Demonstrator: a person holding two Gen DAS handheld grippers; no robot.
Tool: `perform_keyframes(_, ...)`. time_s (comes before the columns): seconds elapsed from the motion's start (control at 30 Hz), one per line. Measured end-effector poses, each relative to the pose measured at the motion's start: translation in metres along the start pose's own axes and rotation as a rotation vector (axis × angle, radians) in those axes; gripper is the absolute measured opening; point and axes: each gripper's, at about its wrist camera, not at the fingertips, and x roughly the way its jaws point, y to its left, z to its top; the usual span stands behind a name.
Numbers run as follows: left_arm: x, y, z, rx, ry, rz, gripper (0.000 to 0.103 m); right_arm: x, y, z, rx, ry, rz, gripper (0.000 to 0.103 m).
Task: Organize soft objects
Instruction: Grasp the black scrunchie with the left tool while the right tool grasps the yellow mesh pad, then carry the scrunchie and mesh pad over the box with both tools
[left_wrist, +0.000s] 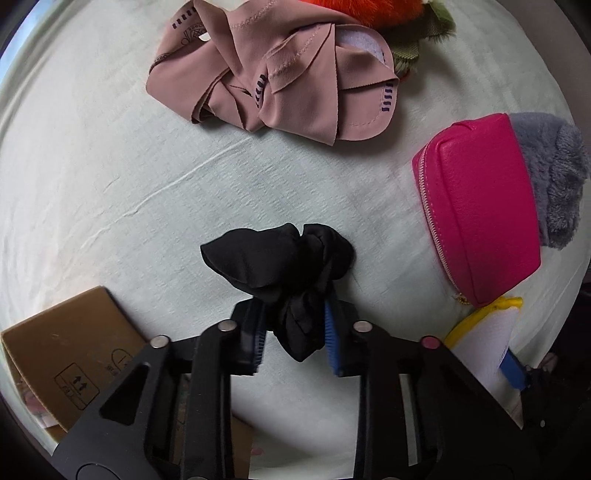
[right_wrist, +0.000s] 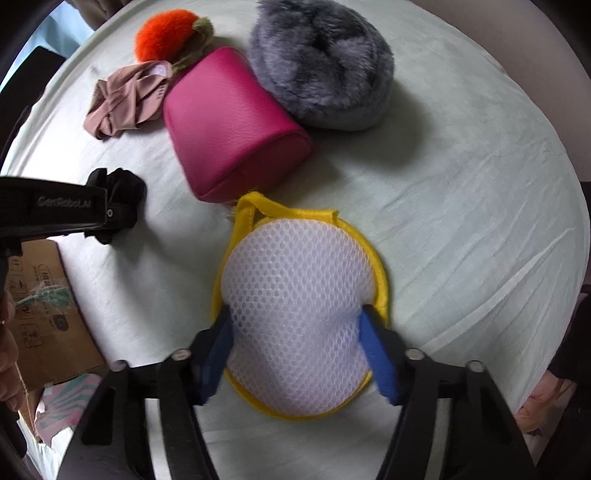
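My left gripper (left_wrist: 295, 332) is shut on a black scrunchie (left_wrist: 288, 258), pinched between its blue pads just above the white cloth. The same scrunchie (right_wrist: 125, 188) and left gripper body show at the left of the right wrist view. My right gripper (right_wrist: 299, 343) is shut on a white mesh pad with yellow trim (right_wrist: 295, 302); that pad also shows in the left wrist view (left_wrist: 487, 347). A pink zip pouch (left_wrist: 476, 206) (right_wrist: 229, 125), a grey fluffy cushion (right_wrist: 321, 62) (left_wrist: 554, 177), a dusty-pink folded fabric (left_wrist: 269, 70) (right_wrist: 125, 99) and an orange plush (right_wrist: 166, 33) lie on the cloth.
A white cloth covers the round table (right_wrist: 461, 221). A brown cardboard box (left_wrist: 70, 354) sits at the table's left edge, also in the right wrist view (right_wrist: 40, 314), with pale fabric below it. A hand shows at the far left.
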Motion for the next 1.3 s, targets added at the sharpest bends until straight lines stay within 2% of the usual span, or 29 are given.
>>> perform_keyframes(0.1, -0.006, 0.0, 0.006, -0.005, -0.007, -0.004, 0.014, -0.007, 0.013, -0.004, -0.016, -0.002, 0.033, 0.041)
perform_keyframes(0.2, -0.015, 0.003, 0.006, -0.027, -0.019, -0.018, 0.013, -0.012, 0.014, -0.006, -0.013, -0.007, 0.062, 0.036)
perform_keyframes(0.37, -0.039, 0.006, 0.001, -0.046, -0.062, -0.023, 0.013, -0.033, 0.011, -0.007, -0.013, -0.035, 0.09, 0.036)
perform_keyframes(0.43, -0.051, 0.005, -0.001, -0.048, -0.08, -0.022, 0.013, -0.046, 0.006, -0.007, -0.022, -0.055, 0.098, 0.036)
perform_keyframes(0.47, -0.059, 0.003, -0.003, -0.051, -0.081, 0.005, 0.013, -0.053, 0.005, -0.006, -0.028, -0.066, 0.101, 0.036)
perform_keyframes(0.67, -0.111, -0.009, -0.011, -0.075, -0.159, -0.006, 0.013, -0.105, -0.005, 0.007, -0.088, -0.154, 0.119, 0.036)
perform_keyframes(0.9, -0.19, -0.034, -0.041, -0.147, -0.283, -0.042, 0.013, -0.179, -0.018, 0.026, -0.231, -0.264, 0.127, 0.036)
perform_keyframes(1.0, -0.225, -0.042, -0.069, -0.183, -0.354, -0.055, 0.013, -0.216, -0.015, 0.034, -0.319, -0.304, 0.145, 0.036)
perform_keyframes(1.3, -0.295, -0.009, -0.136, -0.398, -0.509, -0.053, 0.013, -0.289, 0.038, 0.032, -0.579, -0.386, 0.207, 0.036)
